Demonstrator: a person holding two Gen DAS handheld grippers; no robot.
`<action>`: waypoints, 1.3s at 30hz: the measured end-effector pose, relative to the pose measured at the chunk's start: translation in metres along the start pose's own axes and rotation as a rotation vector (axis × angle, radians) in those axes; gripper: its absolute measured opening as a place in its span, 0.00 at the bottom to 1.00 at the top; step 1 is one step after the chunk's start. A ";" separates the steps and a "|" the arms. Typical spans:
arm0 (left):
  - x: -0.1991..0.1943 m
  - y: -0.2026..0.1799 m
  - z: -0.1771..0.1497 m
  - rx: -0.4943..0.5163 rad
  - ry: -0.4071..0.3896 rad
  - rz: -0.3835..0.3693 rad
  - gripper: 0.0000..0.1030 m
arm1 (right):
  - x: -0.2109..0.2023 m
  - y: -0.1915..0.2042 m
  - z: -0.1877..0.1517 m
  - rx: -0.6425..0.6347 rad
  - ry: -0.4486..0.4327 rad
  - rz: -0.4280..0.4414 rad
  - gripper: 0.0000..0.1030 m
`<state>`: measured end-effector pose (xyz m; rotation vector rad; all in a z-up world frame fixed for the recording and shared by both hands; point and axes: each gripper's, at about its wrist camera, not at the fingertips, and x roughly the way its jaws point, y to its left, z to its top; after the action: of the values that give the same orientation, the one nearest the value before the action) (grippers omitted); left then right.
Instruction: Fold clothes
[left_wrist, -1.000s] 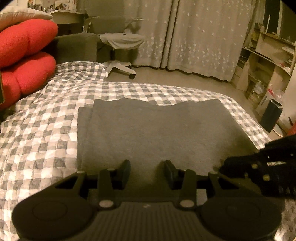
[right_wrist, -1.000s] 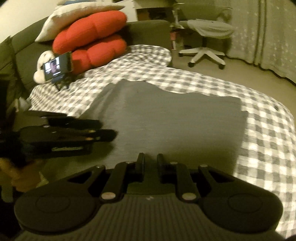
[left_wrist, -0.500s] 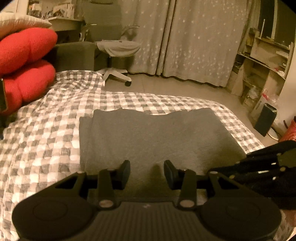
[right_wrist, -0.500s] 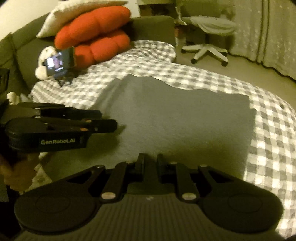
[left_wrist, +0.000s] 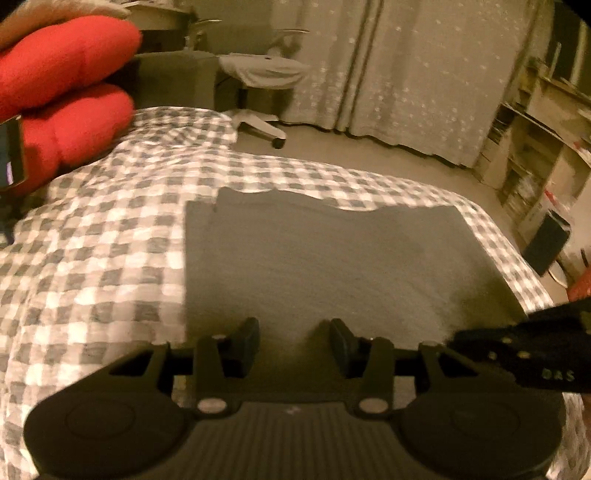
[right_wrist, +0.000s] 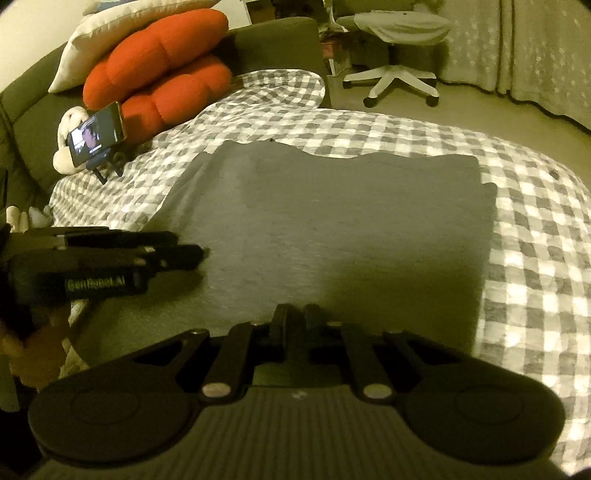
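Note:
A grey garment (left_wrist: 332, 251) (right_wrist: 351, 214) lies folded flat as a wide rectangle on the checked bedspread (left_wrist: 92, 258) (right_wrist: 535, 240). My left gripper (left_wrist: 293, 332) stands open over the garment's near part, with only cloth surface behind the gap; it shows from the side in the right wrist view as the left gripper (right_wrist: 199, 253) at the garment's left edge. My right gripper (right_wrist: 300, 314) is closing, its jaws almost together with the tips down on the garment's near part and a pinch of cloth between them. It reaches in at the garment's near right corner as the right gripper (left_wrist: 454, 338).
Red cushions (right_wrist: 159, 74) (left_wrist: 62, 74) and a pale pillow (right_wrist: 122, 33) are stacked at the far left, with a lit phone on a stand (right_wrist: 98, 134) before them. An office chair (right_wrist: 399, 37), curtains (left_wrist: 406, 66) and shelves (left_wrist: 535, 147) stand beyond the bed.
The right gripper's jaws have drawn closer together. The left gripper's gap looks the same. Both hands stay over the garment's near edge, with only a slight roll.

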<state>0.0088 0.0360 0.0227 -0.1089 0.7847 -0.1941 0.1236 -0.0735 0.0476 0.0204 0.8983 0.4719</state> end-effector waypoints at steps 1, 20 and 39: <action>0.000 0.002 0.001 -0.006 0.002 -0.002 0.42 | -0.001 -0.002 0.000 0.004 0.000 -0.007 0.08; -0.003 0.040 0.011 -0.148 0.019 -0.055 0.37 | -0.016 -0.047 0.000 0.139 -0.030 -0.034 0.04; 0.001 0.058 0.015 -0.222 0.023 -0.011 0.41 | -0.018 -0.050 0.001 0.126 -0.037 -0.084 0.04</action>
<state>0.0283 0.0930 0.0228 -0.3209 0.8276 -0.1189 0.1344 -0.1250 0.0515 0.1059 0.8879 0.3349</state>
